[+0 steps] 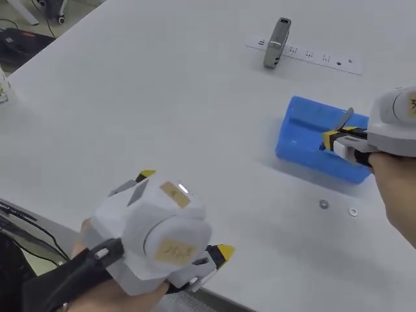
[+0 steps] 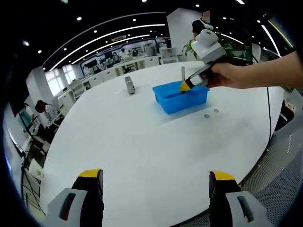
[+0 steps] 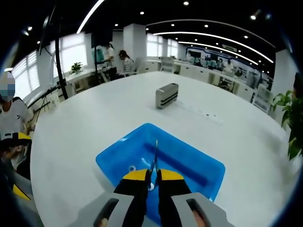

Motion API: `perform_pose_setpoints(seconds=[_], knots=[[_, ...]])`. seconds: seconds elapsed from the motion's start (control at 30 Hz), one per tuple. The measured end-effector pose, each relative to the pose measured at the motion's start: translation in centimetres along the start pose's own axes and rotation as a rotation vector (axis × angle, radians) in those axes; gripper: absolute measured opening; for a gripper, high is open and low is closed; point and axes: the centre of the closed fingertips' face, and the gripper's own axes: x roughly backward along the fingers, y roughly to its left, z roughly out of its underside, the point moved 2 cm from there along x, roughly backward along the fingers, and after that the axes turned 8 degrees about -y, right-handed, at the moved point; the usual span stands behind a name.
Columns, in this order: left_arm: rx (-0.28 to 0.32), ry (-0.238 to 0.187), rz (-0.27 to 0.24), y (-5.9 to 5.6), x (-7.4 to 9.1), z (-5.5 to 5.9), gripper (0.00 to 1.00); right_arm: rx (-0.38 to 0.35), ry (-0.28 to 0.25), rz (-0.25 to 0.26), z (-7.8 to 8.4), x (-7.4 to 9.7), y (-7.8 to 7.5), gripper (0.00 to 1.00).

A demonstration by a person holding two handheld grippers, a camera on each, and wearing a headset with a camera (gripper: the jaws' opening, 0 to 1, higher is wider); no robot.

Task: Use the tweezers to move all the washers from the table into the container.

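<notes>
Two jaws of left gripper [image 2: 156, 176] stood wide apart, empty, at table [image 1: 195, 97] edge. Right gripper [image 3: 151, 176] clenched on tweezers [image 3: 155, 153], tips over container [image 3: 189, 163]. Two washers [image 1: 324, 205] lay on table just beside it. Probably a drop step: lower tips inside walls before easing off. Gripper stickers illegible.
</notes>
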Motion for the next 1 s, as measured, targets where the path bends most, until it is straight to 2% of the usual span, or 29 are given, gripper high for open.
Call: perform_pose_setpoints(seconds=[0.27,0.43,0.73,1.0], knots=[[0.001,-0.005,-0.002,0.0,0.0,0.0,0.95,-0.024,-0.05,0.0,-1.8,1.2,-0.1,0.04],[0.0,-0.011,-0.002,0.0,0.1,-0.1,0.95,-0.044,-0.091,0.008,-2.8,2.8,-0.1,0.04],[0.012,-0.027,-0.01,0.2,0.2,-0.4,0.95,-0.063,-0.136,-0.005,-3.7,5.3,0.9,0.04],[0.025,-0.066,0.002,0.0,0.4,-1.0,0.96,-0.081,-0.171,-0.021,-3.8,7.3,1.8,0.04]])
